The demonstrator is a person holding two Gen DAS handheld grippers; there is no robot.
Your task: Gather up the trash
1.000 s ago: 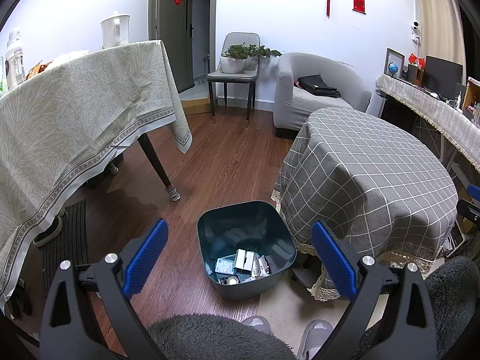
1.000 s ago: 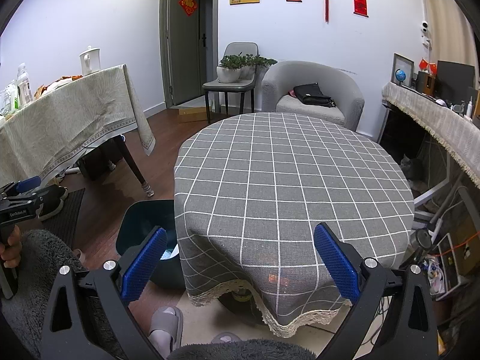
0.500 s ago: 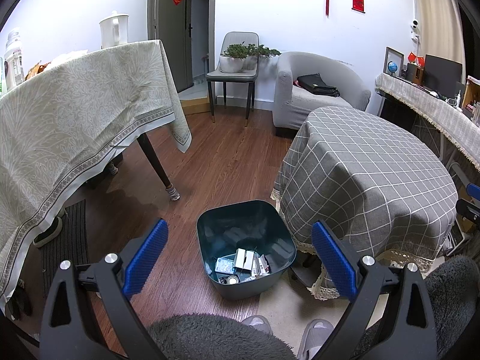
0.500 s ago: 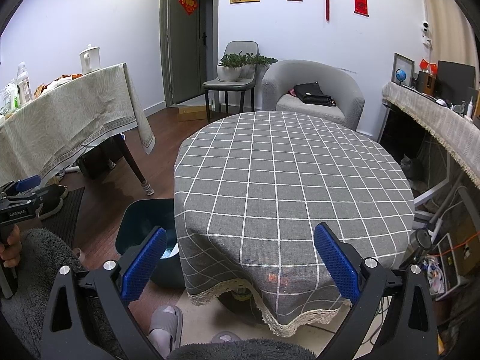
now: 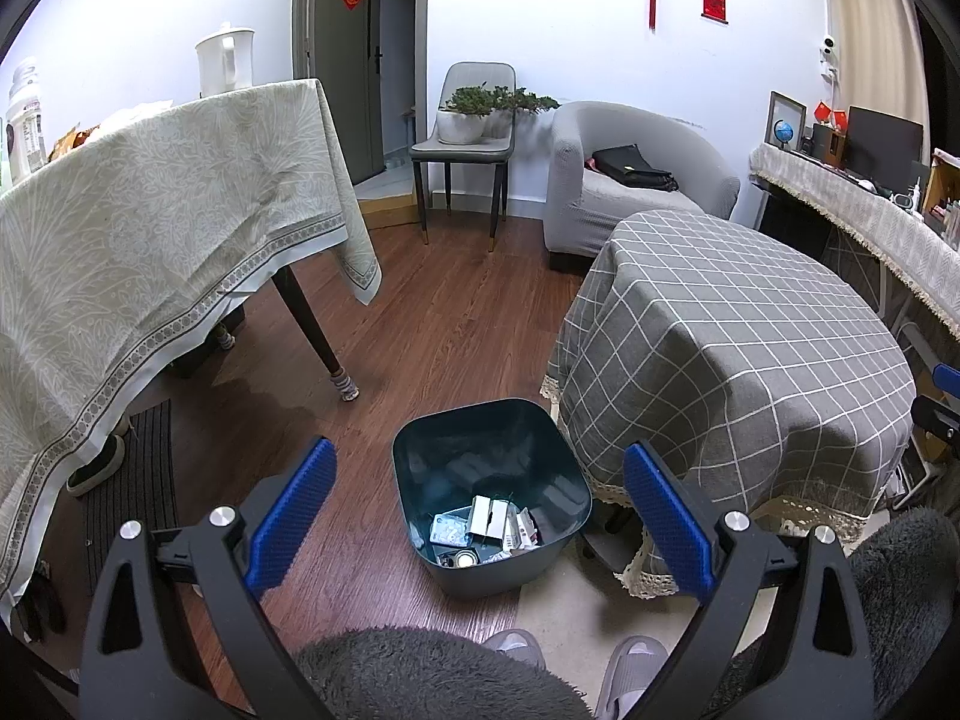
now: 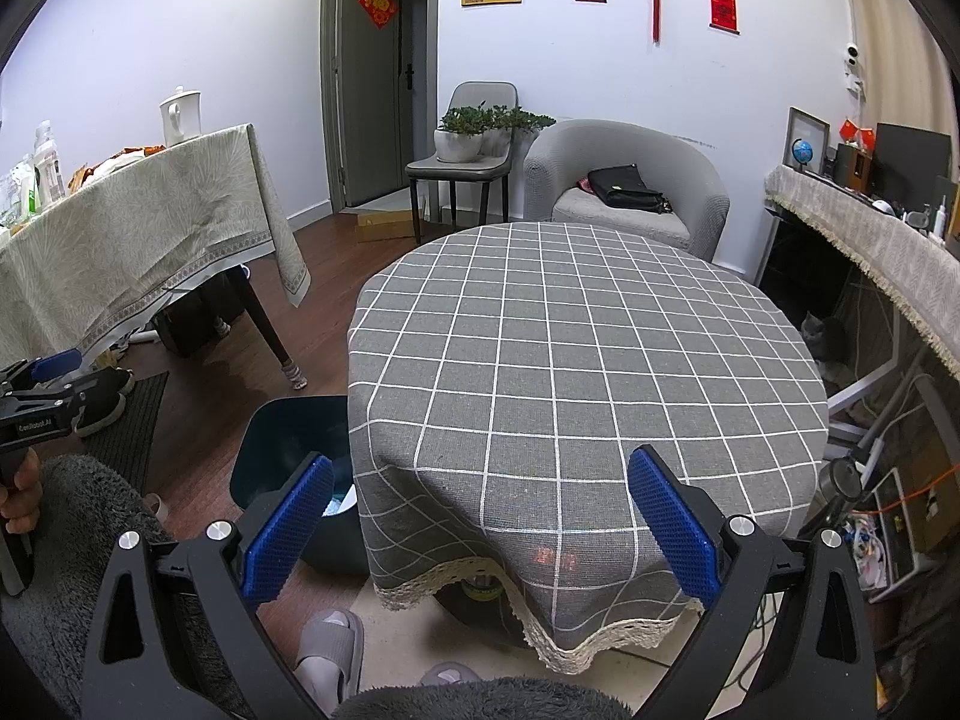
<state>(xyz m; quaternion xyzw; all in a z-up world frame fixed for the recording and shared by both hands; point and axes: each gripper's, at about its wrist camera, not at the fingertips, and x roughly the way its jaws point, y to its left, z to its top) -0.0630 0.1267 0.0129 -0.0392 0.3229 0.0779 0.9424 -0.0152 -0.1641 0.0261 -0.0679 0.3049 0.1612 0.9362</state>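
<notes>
A dark teal trash bin (image 5: 420,456) stands on the wood floor beside the round table. It holds several pieces of trash (image 5: 486,531), among them white packets and a small can. My left gripper (image 5: 480,504) is open and empty, held above the bin. In the right wrist view the bin (image 6: 270,438) shows partly, hidden behind the tablecloth edge. My right gripper (image 6: 480,510) is open and empty, held over the near edge of the round table with the grey checked cloth (image 6: 570,348), whose top is bare.
A long table with a pale green cloth (image 5: 150,228) stands at the left, with a kettle (image 5: 223,60) and a bottle on it. A grey armchair (image 5: 624,180) with a black bag and a chair with plants (image 5: 474,120) are at the back. A cluttered sideboard (image 6: 888,240) is at the right.
</notes>
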